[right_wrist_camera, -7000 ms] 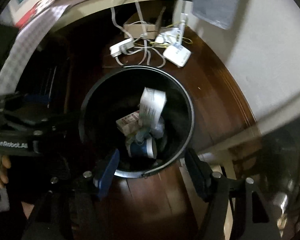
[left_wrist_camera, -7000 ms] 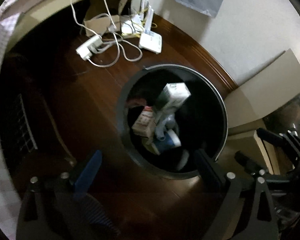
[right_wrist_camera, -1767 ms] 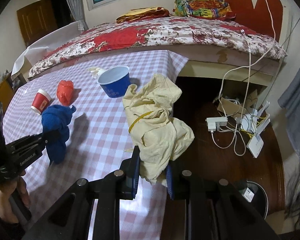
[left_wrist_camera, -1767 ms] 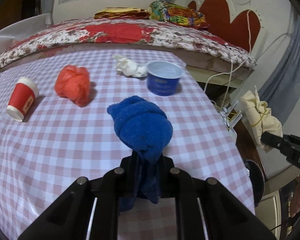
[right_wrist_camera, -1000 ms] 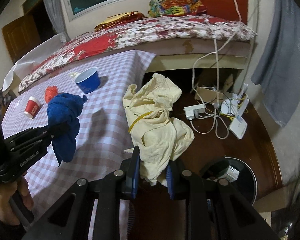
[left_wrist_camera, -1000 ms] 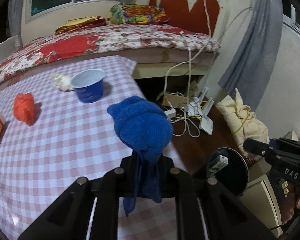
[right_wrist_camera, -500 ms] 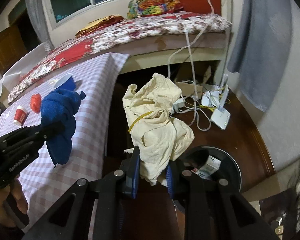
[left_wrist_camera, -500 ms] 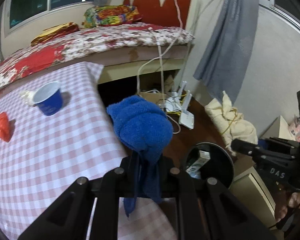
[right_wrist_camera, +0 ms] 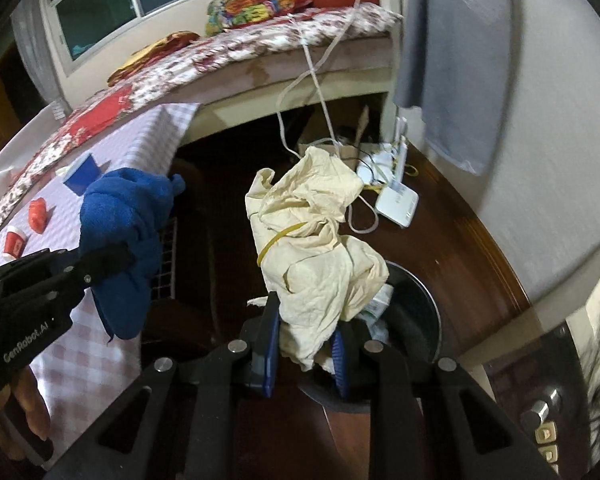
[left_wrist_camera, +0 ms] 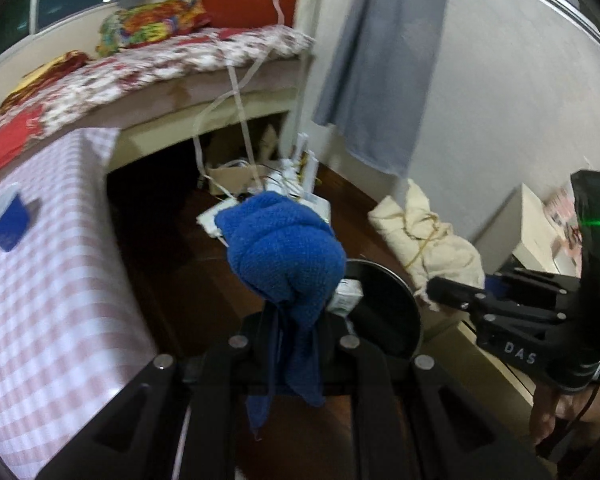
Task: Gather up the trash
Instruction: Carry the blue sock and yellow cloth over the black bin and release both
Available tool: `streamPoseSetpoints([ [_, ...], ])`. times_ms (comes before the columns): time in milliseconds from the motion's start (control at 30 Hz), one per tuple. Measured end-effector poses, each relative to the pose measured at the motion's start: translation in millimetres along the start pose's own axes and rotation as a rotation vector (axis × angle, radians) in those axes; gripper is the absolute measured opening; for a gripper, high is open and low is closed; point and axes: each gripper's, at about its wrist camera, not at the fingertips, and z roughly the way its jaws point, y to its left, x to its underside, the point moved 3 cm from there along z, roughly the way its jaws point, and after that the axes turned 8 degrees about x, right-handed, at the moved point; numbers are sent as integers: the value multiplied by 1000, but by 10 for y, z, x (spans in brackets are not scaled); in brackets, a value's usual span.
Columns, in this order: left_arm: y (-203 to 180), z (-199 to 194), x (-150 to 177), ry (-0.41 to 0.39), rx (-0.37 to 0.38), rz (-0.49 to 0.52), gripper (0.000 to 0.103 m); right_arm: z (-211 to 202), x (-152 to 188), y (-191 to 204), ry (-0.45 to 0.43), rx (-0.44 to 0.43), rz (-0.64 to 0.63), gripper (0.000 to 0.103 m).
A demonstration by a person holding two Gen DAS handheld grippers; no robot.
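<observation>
Above the dark wooden floor (right_wrist_camera: 480, 264), beside the desk (left_wrist_camera: 40, 300) with its pink checked cover, I hold both tools out over the black trash bin (right_wrist_camera: 424, 320). My left tool (left_wrist_camera: 296, 332) has its two fingers closed tight on the hanging tail of a blue towel bundle (left_wrist_camera: 284, 256), and the round bulk of the towel stands up over the fingers. From this view the bin (left_wrist_camera: 396, 312) lies just behind the towel, and a white carton (left_wrist_camera: 346, 294) shows inside it. My right tool (right_wrist_camera: 306, 344) grips a crumpled cream cloth (right_wrist_camera: 312, 248) between its blue pads (right_wrist_camera: 270, 344); a yellow rubber band goes around the cloth. The cloth hangs in front of the bin's near edge, and I cannot tell if it is directly over the opening. On the desk I see a blue cup (right_wrist_camera: 82, 176), a red crumpled piece (right_wrist_camera: 37, 214) and a red paper cup (right_wrist_camera: 14, 242). A white router (right_wrist_camera: 398, 198) and its cables lie on the floor near the wall.
</observation>
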Motion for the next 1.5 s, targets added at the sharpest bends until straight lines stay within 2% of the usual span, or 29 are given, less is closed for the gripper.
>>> streamPoseSetpoints([
  [233,-272,469,94,116,60,23,14,232,231,-326,64,33,37,24],
  [400,-337,685,116,162,84,7,14,433,350,-496,107,34,45,24],
  [500,-382,866,165,215,120,-8,14,574,411,-543,130,30,24,24],
  [767,-401,1394,353,358,127,-78,15,897,585,-627,197,26,-11,24],
  [833,-406,1568,394,390,178,-124,27,1040,608,-590,200,18,-67,27],
  [900,-337,1703,442,400,190,-199,99,1273,685,-556,225,51,-133,56],
  [933,-285,1724,455,390,187,-236,102,1376,724,-559,244,71,-153,77],
  [1033,-214,1685,523,386,157,-246,102,1387,776,-634,249,88,-129,76],
  [1167,-222,1639,549,377,74,-176,102,1240,809,-708,226,99,-85,76],
  [1300,-250,1558,583,364,-11,-101,102,1131,825,-758,238,109,-52,77],
  [1500,-240,1320,448,307,-107,-24,102,828,713,-735,204,124,-53,77],
])
